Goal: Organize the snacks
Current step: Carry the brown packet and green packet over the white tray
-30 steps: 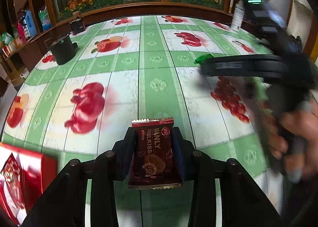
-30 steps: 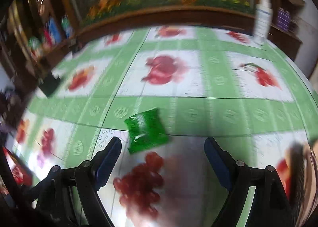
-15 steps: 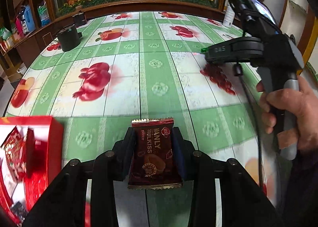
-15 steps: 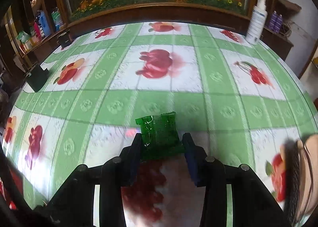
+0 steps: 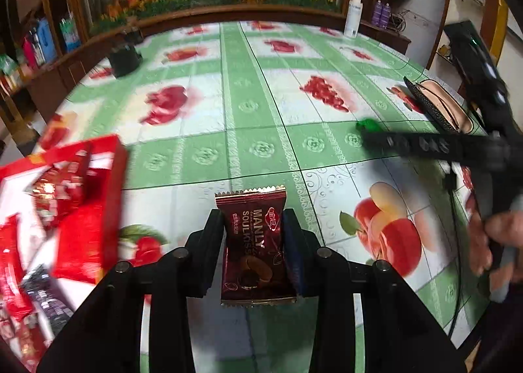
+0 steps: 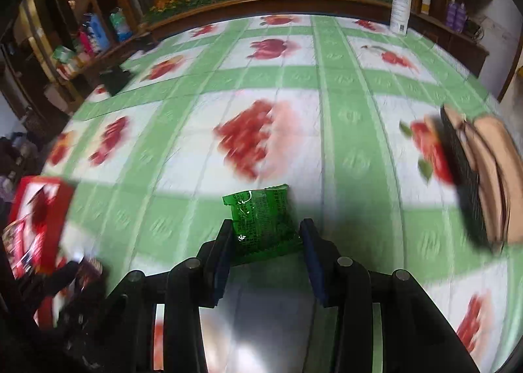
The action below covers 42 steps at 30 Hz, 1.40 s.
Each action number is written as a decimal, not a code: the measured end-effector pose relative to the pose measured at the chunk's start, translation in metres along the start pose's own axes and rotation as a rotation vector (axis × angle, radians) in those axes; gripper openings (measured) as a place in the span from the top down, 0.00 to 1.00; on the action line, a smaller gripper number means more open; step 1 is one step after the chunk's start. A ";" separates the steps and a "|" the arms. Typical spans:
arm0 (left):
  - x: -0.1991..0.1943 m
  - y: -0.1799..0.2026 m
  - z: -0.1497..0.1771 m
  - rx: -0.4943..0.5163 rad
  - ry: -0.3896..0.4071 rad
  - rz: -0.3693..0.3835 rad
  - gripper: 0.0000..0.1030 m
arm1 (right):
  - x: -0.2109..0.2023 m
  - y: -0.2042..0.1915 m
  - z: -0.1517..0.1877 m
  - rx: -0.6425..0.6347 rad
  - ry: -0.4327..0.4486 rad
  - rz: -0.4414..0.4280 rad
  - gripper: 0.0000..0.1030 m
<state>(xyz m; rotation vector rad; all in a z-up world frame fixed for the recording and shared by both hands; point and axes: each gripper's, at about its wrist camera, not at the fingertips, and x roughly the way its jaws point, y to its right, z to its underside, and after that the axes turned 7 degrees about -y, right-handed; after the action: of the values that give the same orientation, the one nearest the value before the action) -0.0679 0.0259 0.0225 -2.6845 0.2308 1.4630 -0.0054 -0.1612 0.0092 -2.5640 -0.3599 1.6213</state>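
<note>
landmark: red box [image 5: 85,209], open, at the tabletop's [image 5: 261,131] near left edge. left gripper [image 5: 255,235] nearer to it, just right of the box, fingers clamped on the brown snack packet [image 5: 255,242], long axis running out along the fingers, away from the camera. right gripper [image 6: 266,235] well to the right of the box [image 6: 39,219], fingers pinching the green snack packet [image 6: 261,222], also lengthwise. likely next: both carried leftward to the box, left first, 1 packet at a time.
</note>
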 end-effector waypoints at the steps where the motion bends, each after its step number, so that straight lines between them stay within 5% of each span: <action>1: -0.006 0.000 0.003 0.012 0.012 -0.009 0.67 | -0.004 -0.001 0.007 0.003 -0.003 -0.042 0.60; 9: -0.036 -0.018 0.019 -0.028 0.056 0.010 0.67 | -0.034 -0.030 0.045 -0.020 0.010 -0.255 0.60; 24: -0.078 -0.104 0.062 -0.166 0.137 -0.108 0.67 | -0.026 -0.124 0.064 -0.117 -0.006 -0.381 0.60; 42: -0.091 -0.177 0.086 -0.268 0.173 -0.249 0.67 | -0.026 -0.224 0.076 -0.298 0.028 -0.377 0.60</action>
<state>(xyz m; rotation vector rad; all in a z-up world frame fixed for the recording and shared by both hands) -0.1584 0.2210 0.0508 -2.9167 -0.3025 1.2703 -0.1185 0.0461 0.0428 -2.5026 -1.0823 1.4829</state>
